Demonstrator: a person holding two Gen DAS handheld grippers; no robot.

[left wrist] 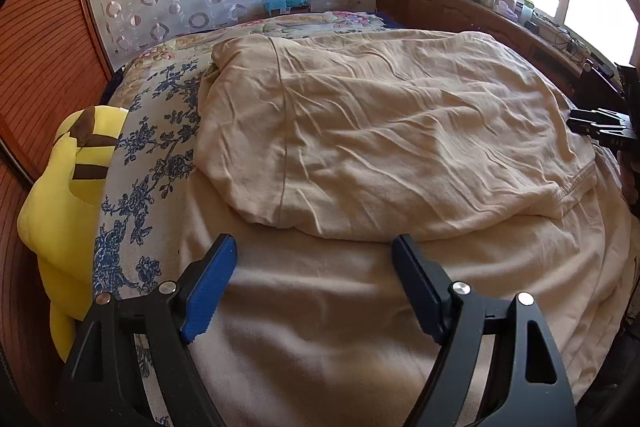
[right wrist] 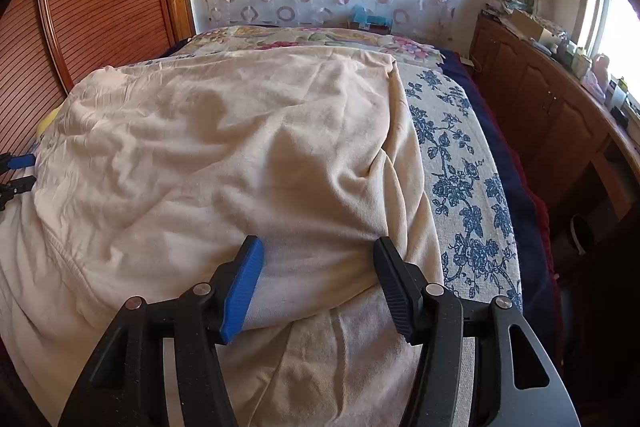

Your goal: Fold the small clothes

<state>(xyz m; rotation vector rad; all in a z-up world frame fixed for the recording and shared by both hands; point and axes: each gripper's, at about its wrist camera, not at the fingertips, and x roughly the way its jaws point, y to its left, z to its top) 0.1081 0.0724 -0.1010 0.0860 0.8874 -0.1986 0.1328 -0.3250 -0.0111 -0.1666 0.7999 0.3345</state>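
Observation:
A cream garment (left wrist: 380, 127) lies wrinkled across the bed, its upper part folded over the lower, with a stitched hem at the right. My left gripper (left wrist: 316, 243) hovers open just above the garment's near layer, nothing between its blue-padded fingers. It also shows at the left edge of the right wrist view as the left gripper (right wrist: 18, 171). My right gripper (right wrist: 318, 243) sits low over the garment (right wrist: 220, 147) at its right side. Its jaws are opening, and a rounded fold of cloth lies between them without being pinched. The right gripper (left wrist: 596, 127) also appears at the far right of the left wrist view.
A blue floral bedspread (right wrist: 460, 167) covers the bed under the garment. A yellow plush toy (left wrist: 68, 187) leans at the bed's left edge beside a slatted wooden panel (left wrist: 40, 47). A wooden cabinet (right wrist: 540, 99) with clutter runs under the window on the right.

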